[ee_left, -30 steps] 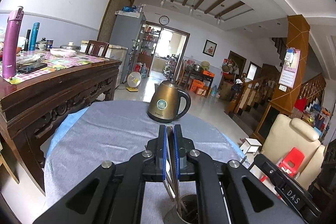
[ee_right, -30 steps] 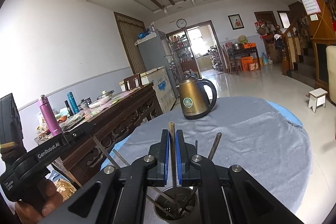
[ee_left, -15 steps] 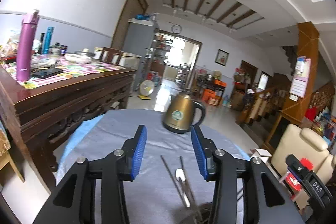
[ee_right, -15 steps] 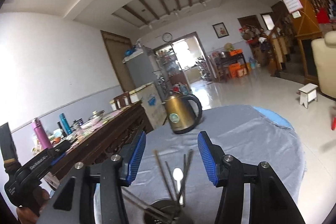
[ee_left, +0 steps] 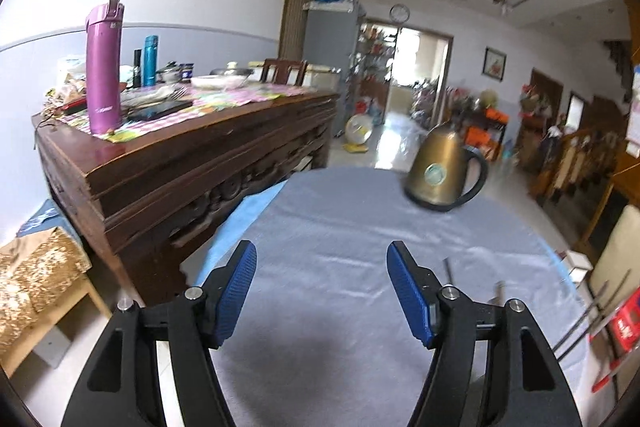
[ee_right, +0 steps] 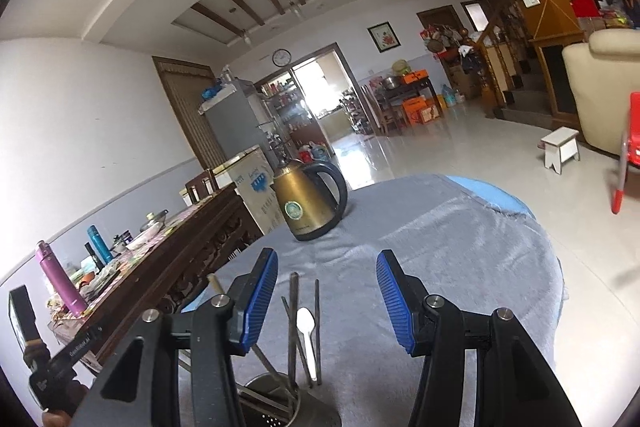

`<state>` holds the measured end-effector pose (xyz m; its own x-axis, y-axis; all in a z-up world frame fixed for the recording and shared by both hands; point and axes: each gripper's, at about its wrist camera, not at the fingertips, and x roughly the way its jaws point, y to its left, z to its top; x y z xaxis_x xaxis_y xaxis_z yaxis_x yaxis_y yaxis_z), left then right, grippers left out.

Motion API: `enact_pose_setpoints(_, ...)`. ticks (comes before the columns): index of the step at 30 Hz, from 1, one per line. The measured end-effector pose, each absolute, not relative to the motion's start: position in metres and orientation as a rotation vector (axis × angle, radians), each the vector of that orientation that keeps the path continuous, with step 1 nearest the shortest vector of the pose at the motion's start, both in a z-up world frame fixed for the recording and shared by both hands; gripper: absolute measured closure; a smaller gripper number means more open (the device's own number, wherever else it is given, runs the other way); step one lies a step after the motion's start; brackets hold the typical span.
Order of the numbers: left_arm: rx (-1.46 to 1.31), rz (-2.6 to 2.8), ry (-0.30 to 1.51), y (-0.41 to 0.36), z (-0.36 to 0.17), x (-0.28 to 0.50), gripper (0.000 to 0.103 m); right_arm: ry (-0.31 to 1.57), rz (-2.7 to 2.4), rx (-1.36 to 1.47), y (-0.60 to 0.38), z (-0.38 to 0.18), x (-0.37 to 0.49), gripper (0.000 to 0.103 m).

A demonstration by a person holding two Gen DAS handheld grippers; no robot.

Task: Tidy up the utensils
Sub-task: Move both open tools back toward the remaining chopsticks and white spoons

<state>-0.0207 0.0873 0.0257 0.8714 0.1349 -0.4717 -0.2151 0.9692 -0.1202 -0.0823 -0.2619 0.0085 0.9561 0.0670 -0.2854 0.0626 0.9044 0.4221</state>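
A metal utensil holder stands at the near edge of the grey-clothed table. Several chopsticks and a white spoon stick up out of it. My right gripper is open and empty, just above and behind the holder, its jaws either side of the utensil tips. My left gripper is open and empty over bare cloth. Utensil tips show to its right behind the right finger. The left gripper's body shows at the lower left of the right wrist view.
A gold kettle stands at the far side of the table and also shows in the right wrist view. A dark wooden sideboard with a purple flask runs along the left. A red-tipped stick is at the right edge.
Both grippers opened, letting their utensils go into the holder. The left gripper then swung left away from the holder; the right one stayed above it.
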Motion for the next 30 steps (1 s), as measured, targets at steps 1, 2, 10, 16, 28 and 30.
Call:
enact_pose_setpoints(1,-0.165,0.193,0.495,0.088,0.023,-0.019,0.034,0.305,0.0,0.446,-0.263,0.007,-0.082,0.048)
enact_pose_setpoints(2,-0.164,0.195,0.504,0.089,0.021,-0.017,0.034,0.311,-0.002,0.449,-0.263,0.006,-0.08,0.048)
enact_pose_setpoints(10,-0.145,0.203,0.549,0.09,0.012,-0.01,0.034,0.34,-0.01,0.433,-0.26,0.0,-0.077,0.048)
enact_pose_setpoints(16,-0.143,0.216,0.594,0.093,0.001,-0.004,0.034,0.364,-0.017,0.437,-0.26,-0.006,-0.072,0.048)
enact_pose_setpoints(28,-0.106,0.22,0.683,0.089,-0.025,0.013,0.034,0.431,-0.034,0.44,-0.261,-0.027,-0.058,0.048)
enact_pose_setpoints(30,-0.101,0.219,0.698,0.088,-0.029,0.016,0.034,0.444,-0.035,0.44,-0.261,-0.03,-0.054,0.048)
